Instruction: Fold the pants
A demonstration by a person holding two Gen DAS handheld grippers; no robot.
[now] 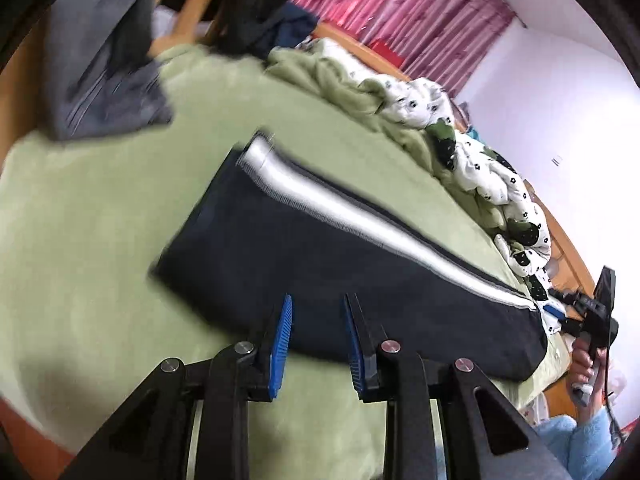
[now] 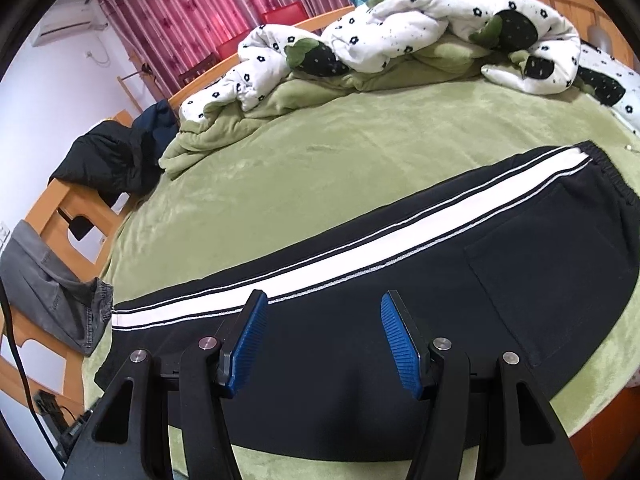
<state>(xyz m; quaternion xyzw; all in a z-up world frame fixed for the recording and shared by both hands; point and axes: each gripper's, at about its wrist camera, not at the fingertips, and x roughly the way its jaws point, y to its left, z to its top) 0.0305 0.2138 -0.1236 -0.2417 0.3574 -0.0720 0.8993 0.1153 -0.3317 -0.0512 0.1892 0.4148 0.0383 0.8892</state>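
Black pants point(image 2: 400, 280) with a white side stripe lie flat and lengthwise on the green bed cover, legs stacked, waistband at the right in the right wrist view. They also show in the left wrist view point(image 1: 280, 248), blurred. My left gripper point(image 1: 318, 304) is open and empty, its blue pads just above the pants' near edge. My right gripper point(image 2: 324, 300) is open and empty, hovering over the middle of the pants near the stripe. The right gripper also shows in the left wrist view point(image 1: 596, 316), held by a hand at the pants' far end.
A green bed cover point(image 2: 360, 140) spans the bed. A rumpled white flowered quilt point(image 2: 400, 28) lies along the far side. Grey pants point(image 2: 52, 296) hang over the wooden bed frame at the left, with dark clothes point(image 2: 116, 160) beside them. Red curtains point(image 2: 200, 8) behind.
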